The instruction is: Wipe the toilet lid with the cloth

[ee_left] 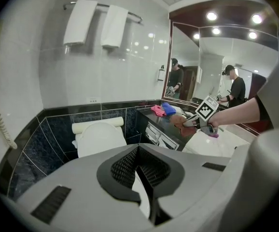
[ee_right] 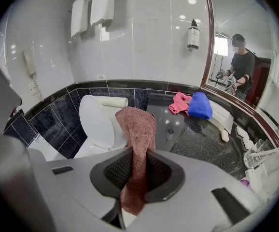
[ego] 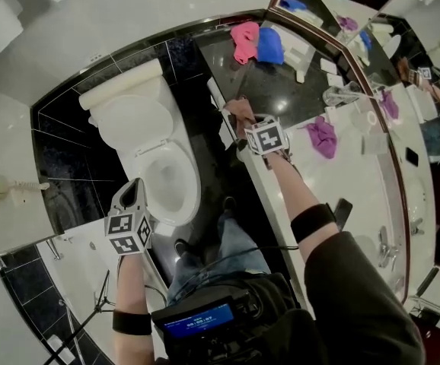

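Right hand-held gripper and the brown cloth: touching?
Touching. The right gripper view shows the brown cloth pinched between the jaws of the right hand-held gripper, with both pads pressed on it and its free end standing past the tips.

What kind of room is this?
A bathroom, maybe in a hotel. There is a white toilet with its lid up, two white towels hanging high up, and a big mirror above a dark counter.
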`<state>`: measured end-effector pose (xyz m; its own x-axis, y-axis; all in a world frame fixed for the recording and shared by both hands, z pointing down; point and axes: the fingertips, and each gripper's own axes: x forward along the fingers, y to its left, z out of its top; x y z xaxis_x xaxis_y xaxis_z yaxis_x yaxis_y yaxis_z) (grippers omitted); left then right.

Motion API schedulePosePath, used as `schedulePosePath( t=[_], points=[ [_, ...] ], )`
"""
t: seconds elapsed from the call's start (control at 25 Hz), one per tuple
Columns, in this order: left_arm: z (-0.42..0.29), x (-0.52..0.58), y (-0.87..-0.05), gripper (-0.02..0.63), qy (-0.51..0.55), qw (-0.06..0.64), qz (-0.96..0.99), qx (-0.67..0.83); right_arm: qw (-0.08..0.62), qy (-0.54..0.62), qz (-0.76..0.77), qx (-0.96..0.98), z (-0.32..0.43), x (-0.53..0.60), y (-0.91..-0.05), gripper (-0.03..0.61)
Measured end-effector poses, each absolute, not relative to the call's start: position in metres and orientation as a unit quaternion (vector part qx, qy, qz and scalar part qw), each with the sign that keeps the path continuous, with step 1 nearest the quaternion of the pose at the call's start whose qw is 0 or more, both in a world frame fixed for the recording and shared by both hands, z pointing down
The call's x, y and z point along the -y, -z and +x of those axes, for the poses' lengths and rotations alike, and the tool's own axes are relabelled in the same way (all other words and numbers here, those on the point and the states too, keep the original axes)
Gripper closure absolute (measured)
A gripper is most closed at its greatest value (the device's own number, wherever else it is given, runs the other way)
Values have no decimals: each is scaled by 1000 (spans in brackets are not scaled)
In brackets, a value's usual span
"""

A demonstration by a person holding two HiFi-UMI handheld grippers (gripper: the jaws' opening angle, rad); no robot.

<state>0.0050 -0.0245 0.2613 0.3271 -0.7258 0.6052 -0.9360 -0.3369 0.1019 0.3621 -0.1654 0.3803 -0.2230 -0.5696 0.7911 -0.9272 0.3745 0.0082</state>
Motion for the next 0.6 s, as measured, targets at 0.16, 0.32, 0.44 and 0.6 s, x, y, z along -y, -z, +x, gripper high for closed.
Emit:
schedulePosePath(
  t=[0.16, 0.32, 0.44, 0.6],
  points=[
    [-7, 10, -247, 614, -222, 217, 787, 534, 334, -221, 497, 770, 327, 142, -340, 509],
    [-27, -5, -231, 614, -207, 208, 789, 540, 297, -202, 482, 799, 277, 110, -298, 509],
    [-48, -18, -220, 614, -196, 201, 788, 549, 269, -201, 472, 815, 240, 82, -278, 509],
    [-77, -35, -213, 614, -184, 198, 784, 558, 257, -193, 453, 831, 191, 43, -263, 509]
  ],
)
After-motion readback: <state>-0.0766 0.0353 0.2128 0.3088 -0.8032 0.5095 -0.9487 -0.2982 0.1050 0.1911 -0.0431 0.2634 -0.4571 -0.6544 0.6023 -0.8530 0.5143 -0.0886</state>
